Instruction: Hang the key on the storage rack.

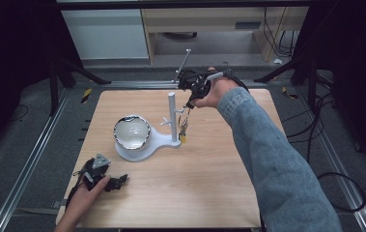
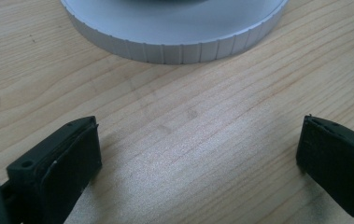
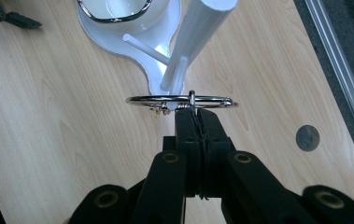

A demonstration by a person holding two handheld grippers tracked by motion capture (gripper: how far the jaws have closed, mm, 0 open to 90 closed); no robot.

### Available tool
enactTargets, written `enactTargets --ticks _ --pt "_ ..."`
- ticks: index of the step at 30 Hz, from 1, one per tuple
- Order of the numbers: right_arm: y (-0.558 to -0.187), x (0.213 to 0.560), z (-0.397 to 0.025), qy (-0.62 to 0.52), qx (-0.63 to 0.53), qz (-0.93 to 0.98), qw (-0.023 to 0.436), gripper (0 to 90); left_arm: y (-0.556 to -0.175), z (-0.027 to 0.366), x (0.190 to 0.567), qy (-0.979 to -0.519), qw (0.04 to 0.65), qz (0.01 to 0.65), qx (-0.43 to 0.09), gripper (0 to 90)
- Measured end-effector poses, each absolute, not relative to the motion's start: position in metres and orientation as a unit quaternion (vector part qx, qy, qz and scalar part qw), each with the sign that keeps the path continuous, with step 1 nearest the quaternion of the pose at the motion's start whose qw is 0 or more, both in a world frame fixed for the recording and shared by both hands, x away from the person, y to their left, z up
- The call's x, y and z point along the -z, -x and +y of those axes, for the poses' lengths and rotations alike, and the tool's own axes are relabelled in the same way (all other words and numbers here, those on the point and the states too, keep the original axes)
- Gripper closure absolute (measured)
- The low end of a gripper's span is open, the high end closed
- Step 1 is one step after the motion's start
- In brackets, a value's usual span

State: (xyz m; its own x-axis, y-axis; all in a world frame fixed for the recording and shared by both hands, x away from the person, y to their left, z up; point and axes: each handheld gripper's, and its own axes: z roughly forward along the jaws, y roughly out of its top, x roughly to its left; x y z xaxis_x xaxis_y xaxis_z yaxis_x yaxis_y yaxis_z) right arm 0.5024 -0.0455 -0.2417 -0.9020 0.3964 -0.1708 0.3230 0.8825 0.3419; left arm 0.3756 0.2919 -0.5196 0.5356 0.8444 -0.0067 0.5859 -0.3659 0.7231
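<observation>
While the right gripper (image 3: pixel 197 116) is raised over the far half of the wooden table (image 1: pixel 209 193), its two black jaws are pressed together on a metal key ring (image 3: pixel 180 101), which the right gripper view shows edge-on as a thin, level, chrome loop right at the jaw tips. In the high view that gripper (image 1: pixel 190 102) sits in the person's right hand (image 1: pixel 213 92), whose denim sleeve (image 1: pixel 272 159) crosses the table from the lower right, and something small and yellowish hangs below the ring (image 1: pixel 184 126), probably a tag or key, though it is too small to tell. The ring is held just beside the upright white post (image 3: pixel 194 39) of a white stand (image 1: pixel 163 140), close to the short pegs (image 3: pixel 144 46) that stick out from the post; whether ring and peg touch cannot be told. On the round end of the stand's base rests a shiny chrome-rimmed bowl (image 1: pixel 132 132) with a pale inside. Near the front left corner of the table the left gripper (image 1: pixel 107 182) lies low over the wood in the person's left hand (image 1: pixel 86 195). Its own view shows its jaws spread wide apart with bare tabletop between them and nothing gripped, and ahead of them the ribbed edge of the stand's round base (image 2: pixel 174 46).
</observation>
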Motion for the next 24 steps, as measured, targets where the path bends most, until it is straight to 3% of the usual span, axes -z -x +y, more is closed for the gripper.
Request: enactTargets --ticks 24 --pt "-0.518 0.253 -0.036 -0.193 -0.153 0.964 0.104 88.7 -0.376 0.292 0.52 -0.805 0.346 0.443 -0.187 0.0"
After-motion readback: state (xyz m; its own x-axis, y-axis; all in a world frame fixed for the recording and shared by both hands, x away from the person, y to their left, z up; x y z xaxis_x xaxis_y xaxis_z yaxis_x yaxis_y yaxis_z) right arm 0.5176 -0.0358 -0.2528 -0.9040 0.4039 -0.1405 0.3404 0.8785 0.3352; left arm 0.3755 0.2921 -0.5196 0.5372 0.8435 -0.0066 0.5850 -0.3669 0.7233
